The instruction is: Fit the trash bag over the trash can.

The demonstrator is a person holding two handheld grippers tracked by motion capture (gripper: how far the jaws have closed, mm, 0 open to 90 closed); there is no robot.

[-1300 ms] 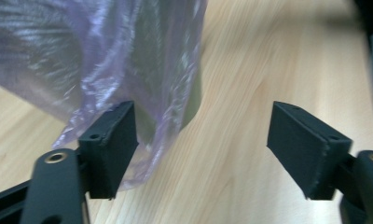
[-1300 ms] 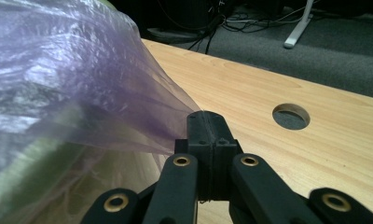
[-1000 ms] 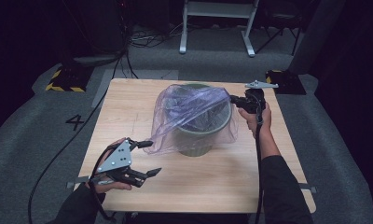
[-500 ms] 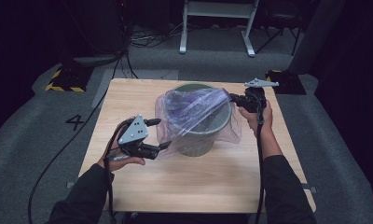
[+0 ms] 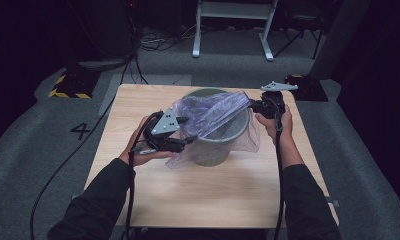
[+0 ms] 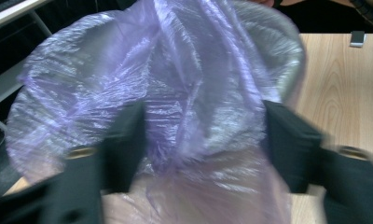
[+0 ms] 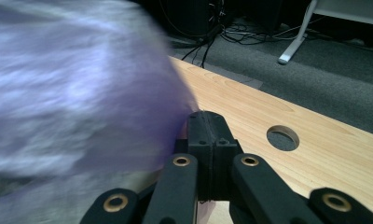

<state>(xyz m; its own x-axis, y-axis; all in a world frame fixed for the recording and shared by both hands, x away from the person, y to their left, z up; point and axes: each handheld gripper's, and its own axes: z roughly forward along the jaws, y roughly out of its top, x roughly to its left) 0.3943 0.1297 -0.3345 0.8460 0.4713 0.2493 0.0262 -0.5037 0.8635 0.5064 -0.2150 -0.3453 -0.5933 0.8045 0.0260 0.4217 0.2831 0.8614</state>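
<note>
Meanwhile, mid-frame, the left claw (image 5: 187, 131) has been closing around the purple bag (image 5: 213, 112) over the bin (image 5: 223, 142), the right claw (image 5: 252, 105) pinching its edge.

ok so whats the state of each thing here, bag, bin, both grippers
purple plastic bag: draped over the bin's mouth, pulled between the two grippers, not yet fitted round the rim
green bin: upright on the table
left gripper: jaws apart, just been closing, bag film between them
right gripper: shut on the bag's edge

Black tongs (image 5: 185, 142) with brass rivets, grey plates, trailing cables; dark sleeves.
</note>
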